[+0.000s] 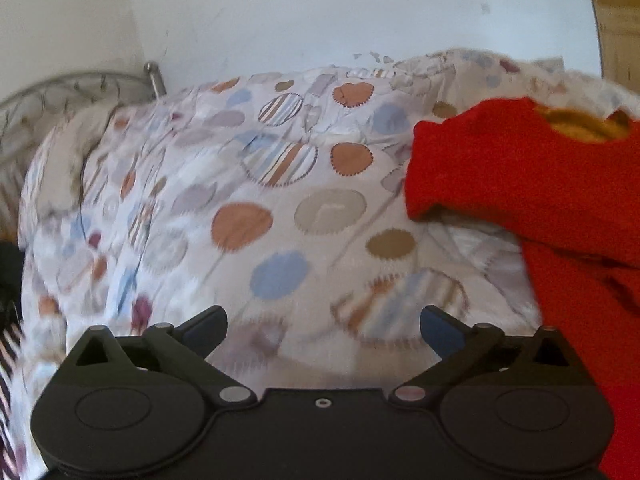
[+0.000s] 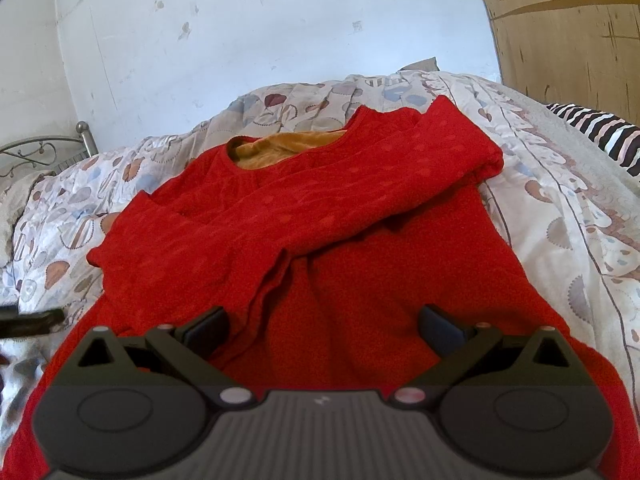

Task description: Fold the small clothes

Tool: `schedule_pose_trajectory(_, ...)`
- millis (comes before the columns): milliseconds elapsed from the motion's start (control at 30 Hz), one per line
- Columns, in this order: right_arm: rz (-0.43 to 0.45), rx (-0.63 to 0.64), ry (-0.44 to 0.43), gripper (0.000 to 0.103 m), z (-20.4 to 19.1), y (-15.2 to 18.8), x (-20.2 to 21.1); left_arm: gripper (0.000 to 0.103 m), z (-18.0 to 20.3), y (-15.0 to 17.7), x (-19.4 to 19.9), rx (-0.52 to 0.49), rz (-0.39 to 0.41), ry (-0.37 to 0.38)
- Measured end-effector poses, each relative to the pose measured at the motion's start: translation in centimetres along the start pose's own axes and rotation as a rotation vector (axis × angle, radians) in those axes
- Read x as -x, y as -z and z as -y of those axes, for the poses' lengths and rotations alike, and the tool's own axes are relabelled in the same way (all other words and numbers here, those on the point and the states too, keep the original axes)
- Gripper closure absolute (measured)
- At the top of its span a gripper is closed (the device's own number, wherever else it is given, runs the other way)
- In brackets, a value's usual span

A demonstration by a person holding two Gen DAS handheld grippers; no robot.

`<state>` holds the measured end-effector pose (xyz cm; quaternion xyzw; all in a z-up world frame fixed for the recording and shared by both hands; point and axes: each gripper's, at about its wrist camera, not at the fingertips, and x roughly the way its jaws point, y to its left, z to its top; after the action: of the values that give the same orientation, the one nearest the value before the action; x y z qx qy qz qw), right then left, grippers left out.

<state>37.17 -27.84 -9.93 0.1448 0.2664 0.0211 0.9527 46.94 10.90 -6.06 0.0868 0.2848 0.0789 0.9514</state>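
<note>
A red long-sleeved top (image 2: 360,240) with an orange lining at the neck lies flat on the bed, neck away from me. One sleeve is folded across its chest toward the left. My right gripper (image 2: 324,332) is open and empty, just above the top's lower part. In the left wrist view the red top (image 1: 540,184) is at the right. My left gripper (image 1: 324,332) is open and empty over the bare quilt, left of the top.
The bed is covered by a pale quilt (image 1: 260,200) with coloured circles. A metal bed frame (image 1: 152,76) stands at the far left by the white wall. A striped cloth (image 2: 600,128) lies at the right edge, by a wooden panel (image 2: 568,32).
</note>
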Motion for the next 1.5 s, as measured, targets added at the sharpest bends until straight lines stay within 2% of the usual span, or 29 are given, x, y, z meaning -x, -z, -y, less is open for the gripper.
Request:
schedule_pose_trajectory(67,-0.020,-0.022,-0.024,0.000,0.3,-0.5,0.5,0.001,-0.6,0.9,2.4,0.028,-0.006,0.042)
schedule_pose_trajectory(200,-0.006,-0.069,-0.061,0.000,1.1,-1.0,3.2,0.001,-0.7,2.7,6.1,0.034,0.001,0.115)
schedule_pose_trajectory(333,-0.018,-0.029,-0.049,0.000,1.8,-0.3,7.3,0.001,-0.1,4.6,9.1,0.036,-0.005,0.223)
schedule_pose_trajectory(400,-0.020,0.037,-0.017,0.000,2.2,0.6,9.8,0.001,0.2,5.6,10.0,0.037,-0.022,0.272)
schedule_pose_trajectory(533,-0.042,0.140,0.012,0.000,3.6,2.9,14.3,0.001,0.7,7.6,11.1,0.009,-0.063,0.316)
schedule_pose_trajectory(600,-0.087,0.176,0.026,0.000,4.0,4.0,15.8,0.001,1.0,8.4,11.6,-0.021,-0.073,0.336)
schedule_pose_trajectory(667,-0.133,0.182,0.033,0.000,4.3,4.7,16.8,0.002,1.2,8.9,11.9,-0.047,-0.087,0.364)
schedule_pose_trajectory(767,-0.123,0.142,-0.009,0.001,4.8,5.3,18.2,0.012,1.5,9.0,12.3,-0.055,-0.121,0.408)
schedule_pose_trajectory(833,-0.111,0.110,-0.017,0.007,5.1,5.8,18.9,0.016,1.4,9.2,12.5,-0.044,-0.137,0.416)
schedule_pose_trajectory(900,-0.087,0.112,0.031,0.027,5.2,6.2,19.5,0.030,1.2,9.3,12.4,-0.038,-0.159,0.414)
schedule_pose_trajectory(933,-0.081,0.112,0.049,0.033,5.3,6.4,19.7,0.034,1.0,9.4,12.4,-0.035,-0.172,0.422)
schedule_pose_trajectory(1000,-0.067,0.083,0.050,0.048,5.7,6.7,20.4,0.053,0.8,9.4,12.4,-0.020,-0.178,0.439)
schedule_pose_trajectory(1033,-0.069,0.062,0.040,0.052,6.0,6.7,20.5,0.059,0.8,9.3,12.6,-0.017,-0.184,0.443)
schedule_pose_trajectory(1067,-0.068,0.050,0.036,0.062,6.2,6.7,20.7,0.073,0.9,9.1,12.7,-0.018,-0.195,0.447)
schedule_pose_trajectory(1100,-0.067,0.044,0.032,0.080,6.3,6.7,20.9,0.093,1.1,9.0,13.0,-0.018,-0.199,0.455)
schedule_pose_trajectory(1133,-0.067,0.038,0.020,0.090,6.5,6.6,21.2,0.094,1.3,8.8,13.3,-0.020,-0.201,0.466)
schedule_pose_trajectory(1167,-0.066,0.030,0.003,0.095,6.6,6.6,21.4,0.094,1.6,8.6,13.8,-0.025,-0.190,0.448)
schedule_pose_trajectory(1333,-0.021,-0.047,-0.063,0.096,7.2,4.7,24.0,0.096,1.6,7.3,17.1,-0.051,-0.112,0.400)
schedule_pose_trajectory(1500,-0.007,0.024,-0.072,0.097,6.6,3.6,27.3,0.097,-0.4,7.0,20.6,0.003,-0.083,0.400)
